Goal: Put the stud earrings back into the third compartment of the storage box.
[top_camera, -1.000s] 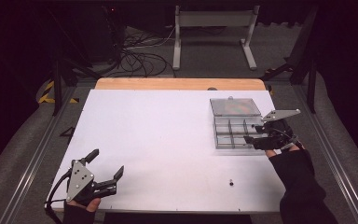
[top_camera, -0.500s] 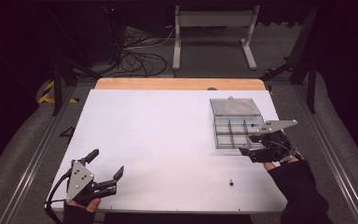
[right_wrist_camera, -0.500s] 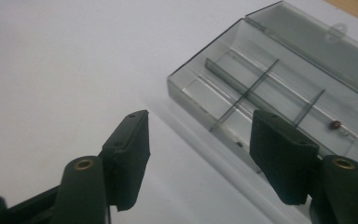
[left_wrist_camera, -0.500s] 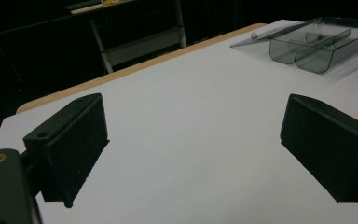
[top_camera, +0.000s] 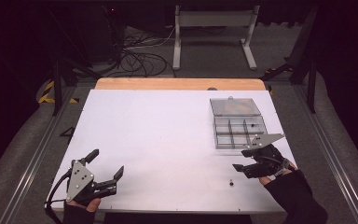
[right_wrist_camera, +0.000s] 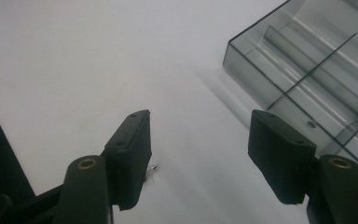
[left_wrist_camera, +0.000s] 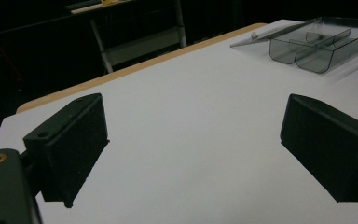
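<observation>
- The right gripper (top_camera: 249, 161) hangs with fingers parted and empty; a tiny screw (right_wrist_camera: 153, 167) lies just beside its left finger (right_wrist_camera: 131, 154).
- It looks light, stiff and slippery; pinch it across the shaft.
- A clear compartment box (top_camera: 239, 131) sits beyond the fingers.
- The left gripper (top_camera: 106, 165) rests spread wide, empty, on the tabletop (top_camera: 158, 135).

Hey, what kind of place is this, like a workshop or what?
Probably a lab or recording studio: a bare white table ringed by black curtains, loose cables on the grey floor, and a person working with a hand-held gripper in each hand.
</observation>
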Motion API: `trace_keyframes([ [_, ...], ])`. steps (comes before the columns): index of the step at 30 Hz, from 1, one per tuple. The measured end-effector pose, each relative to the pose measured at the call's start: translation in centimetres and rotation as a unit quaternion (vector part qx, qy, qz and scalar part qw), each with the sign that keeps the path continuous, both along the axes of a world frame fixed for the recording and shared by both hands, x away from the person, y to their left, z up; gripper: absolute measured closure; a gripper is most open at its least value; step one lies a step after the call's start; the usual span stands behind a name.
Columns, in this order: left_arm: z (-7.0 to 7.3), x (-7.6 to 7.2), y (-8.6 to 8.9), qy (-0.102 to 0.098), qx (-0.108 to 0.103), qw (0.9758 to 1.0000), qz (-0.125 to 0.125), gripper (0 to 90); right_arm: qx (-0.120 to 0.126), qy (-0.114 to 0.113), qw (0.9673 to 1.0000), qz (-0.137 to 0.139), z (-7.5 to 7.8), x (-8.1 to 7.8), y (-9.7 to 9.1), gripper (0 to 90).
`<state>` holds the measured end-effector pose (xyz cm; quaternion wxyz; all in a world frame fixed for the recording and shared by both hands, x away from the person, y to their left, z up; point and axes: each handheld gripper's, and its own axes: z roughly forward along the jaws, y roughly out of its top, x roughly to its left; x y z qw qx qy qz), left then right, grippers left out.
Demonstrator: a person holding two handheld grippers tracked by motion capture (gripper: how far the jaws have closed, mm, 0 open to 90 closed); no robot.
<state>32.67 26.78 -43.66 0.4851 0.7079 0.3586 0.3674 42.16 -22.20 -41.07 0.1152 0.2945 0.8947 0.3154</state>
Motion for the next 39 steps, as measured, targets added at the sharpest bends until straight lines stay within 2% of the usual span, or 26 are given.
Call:
trace_keyframes([
  [9, 0.0, 0.0, 0.0, 0.001, -0.001, 1.0, 0.0, 7.9, -0.026, 0.035, 0.9988, 0.023, -2.1, -0.5, 1.1, 40.8],
  [25, 0.0, 0.0, 0.0, 0.001, -0.001, 1.0, 0.0, 7.9, -0.081, 0.086, 0.9918, 0.048, -4.8, -0.8, 2.7, 42.7],
  [32, 0.0, 0.0, 0.0, 0.001, 0.0, 1.0, -0.001, 7.9, -0.101, 0.086, 0.9898, 0.052, -5.2, -1.2, 3.3, 47.7],
  [39, 0.0, 0.0, 0.0, 0.003, 0.0, 1.0, -0.001, 7.9, -0.104, 0.076, 0.9903, 0.053, -5.2, -1.3, 3.4, 55.3],
])
